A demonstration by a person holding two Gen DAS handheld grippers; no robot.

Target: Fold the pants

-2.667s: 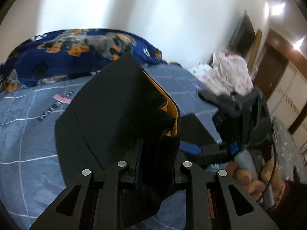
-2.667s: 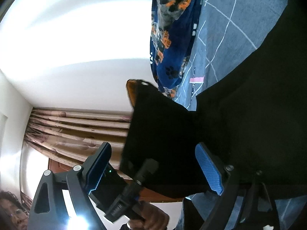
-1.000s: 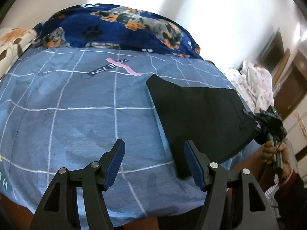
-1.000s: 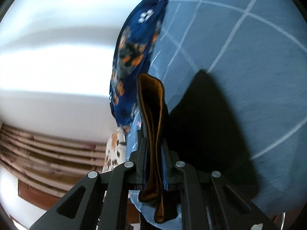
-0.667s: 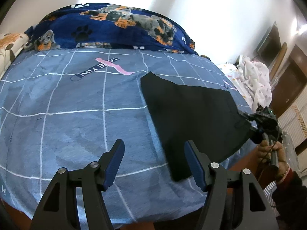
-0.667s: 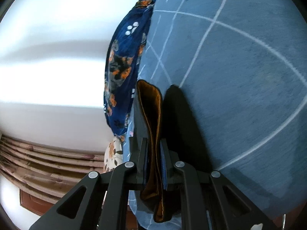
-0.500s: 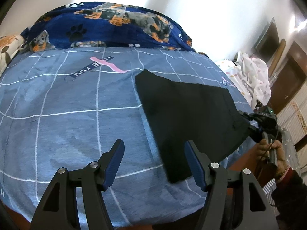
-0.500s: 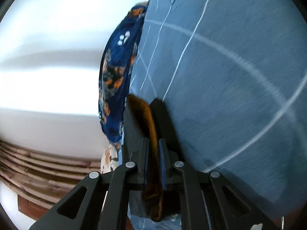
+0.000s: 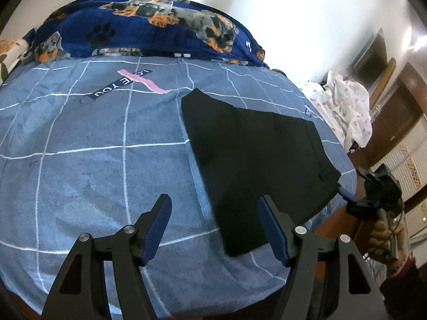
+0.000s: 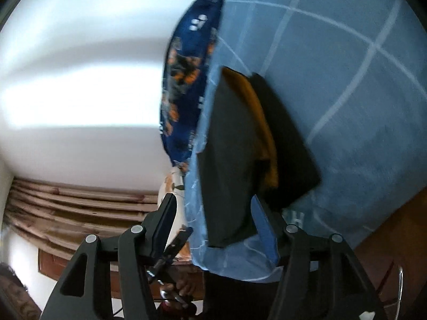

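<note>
the black pants lie folded flat on the blue checked bed, near its right edge. the left tongs hover spread and empty over the bed; the right tongs have just been opening, the pants' edge loose between them.

A bed with a blue sheet crossed by thin white lines fills the room's middle. A dark blue blanket printed with dogs and paw marks lies bunched along its far edge, against a plain white wall. At right, pale patterned laundry is heaped near dark wooden furniture. Brownish pleated curtains hang on another wall.
</note>
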